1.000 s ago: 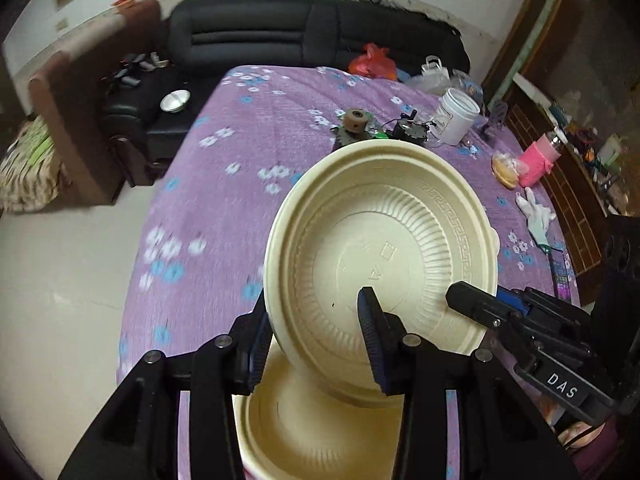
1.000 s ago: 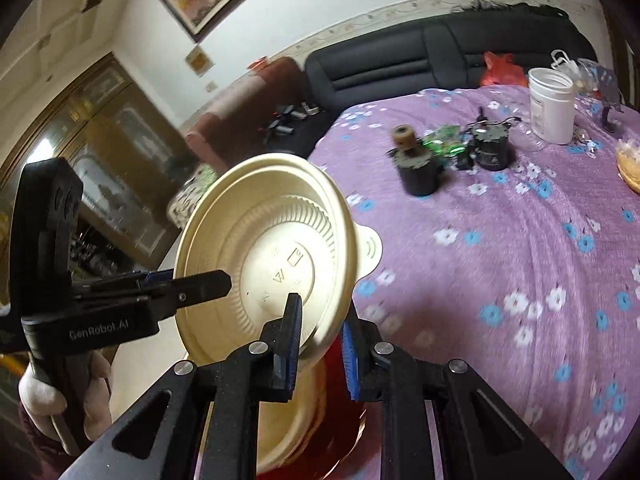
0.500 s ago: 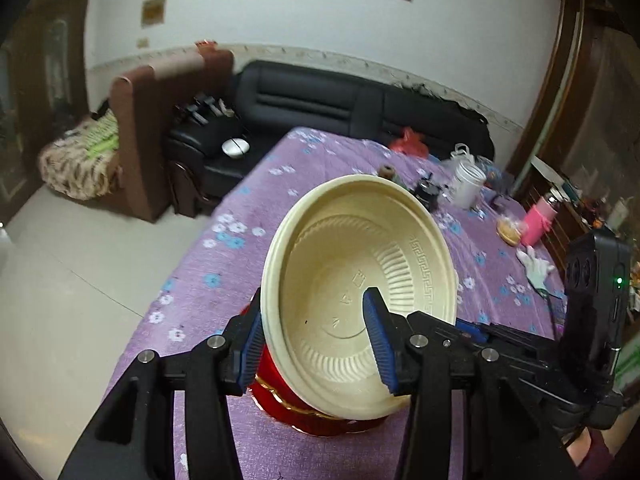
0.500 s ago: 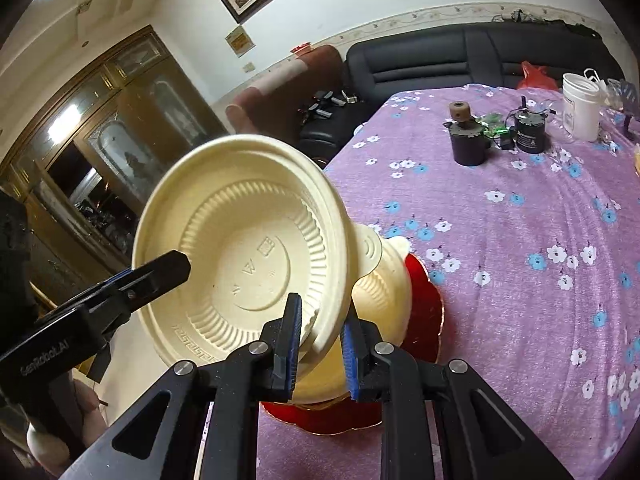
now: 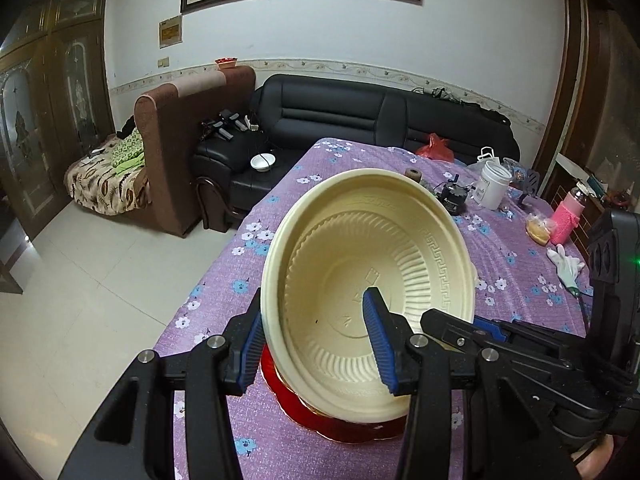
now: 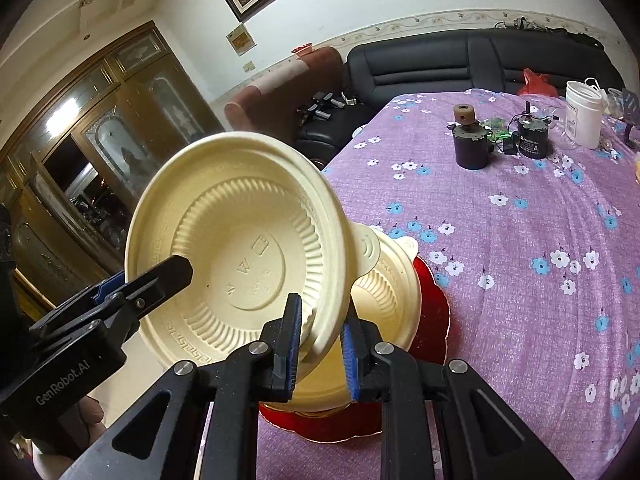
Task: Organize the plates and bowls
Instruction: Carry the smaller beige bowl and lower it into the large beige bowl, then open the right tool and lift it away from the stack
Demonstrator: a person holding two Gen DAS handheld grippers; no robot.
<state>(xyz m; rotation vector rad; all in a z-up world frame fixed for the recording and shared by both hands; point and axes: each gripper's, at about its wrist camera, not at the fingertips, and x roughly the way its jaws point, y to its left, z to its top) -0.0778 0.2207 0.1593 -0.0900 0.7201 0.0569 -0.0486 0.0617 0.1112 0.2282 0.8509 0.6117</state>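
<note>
A cream plastic bowl (image 5: 372, 280) is held tilted in the air, its inside facing both cameras. My left gripper (image 5: 316, 344) is shut on its near rim, one finger inside and one outside. My right gripper (image 6: 320, 340) is shut on the opposite rim of the same bowl (image 6: 240, 256). Below it a second cream bowl (image 6: 388, 292) rests on a red plate (image 6: 434, 320) near the table's front left corner. The red plate (image 5: 320, 416) also shows under the bowl in the left wrist view.
The table has a purple flowered cloth (image 6: 520, 240). At its far end stand a dark jar (image 6: 470, 144), a small motor (image 6: 532, 140) and a white tub (image 6: 582, 120). A pink bottle (image 5: 568, 220) and white glove (image 5: 564, 264) lie at the right. A black sofa (image 5: 360, 120) is behind.
Both grippers have lifted the cream bowl higher off the stack and tilted it more upright. The bowl and red plate beneath have come into view.
</note>
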